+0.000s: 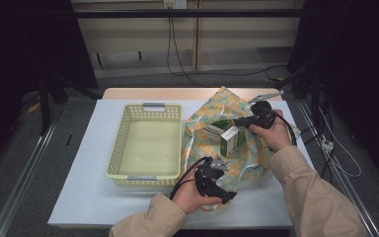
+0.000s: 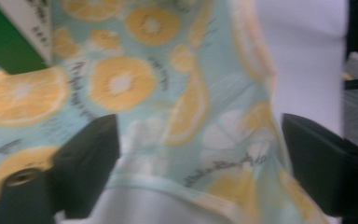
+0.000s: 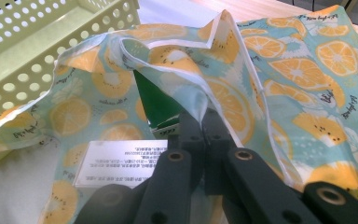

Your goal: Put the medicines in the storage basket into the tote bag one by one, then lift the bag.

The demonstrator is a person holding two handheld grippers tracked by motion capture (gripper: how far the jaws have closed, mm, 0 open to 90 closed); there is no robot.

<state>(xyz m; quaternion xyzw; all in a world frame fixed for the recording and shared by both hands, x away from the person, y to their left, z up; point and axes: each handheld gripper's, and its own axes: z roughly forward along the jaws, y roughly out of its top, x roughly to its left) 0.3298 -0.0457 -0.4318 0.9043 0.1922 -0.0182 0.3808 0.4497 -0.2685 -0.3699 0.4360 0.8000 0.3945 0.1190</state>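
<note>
A fabric bag (image 1: 237,163) printed with orange slices lies on the right half of the table, with two green-and-white boxes (image 1: 231,140) on it. My right gripper (image 1: 239,123) is over the bag's middle. Its jaws are shut on a fold of the bag's fabric (image 3: 200,100), just in front of a green box (image 3: 154,103). A second box shows its white label (image 3: 116,163) below. My left gripper (image 1: 220,162) hovers at the bag's near edge. It (image 2: 200,161) is wide open, with the fabric (image 2: 121,84) lying between and beyond the jaws. A green box corner (image 2: 7,39) sits at the upper left.
A pale yellow perforated basket (image 1: 120,143) stands left of the bag, nothing in it; its wall (image 3: 23,51) is close to the bag's left side. The white tabletop (image 1: 84,197) reaches to the near edge. Cables trail on the floor beyond.
</note>
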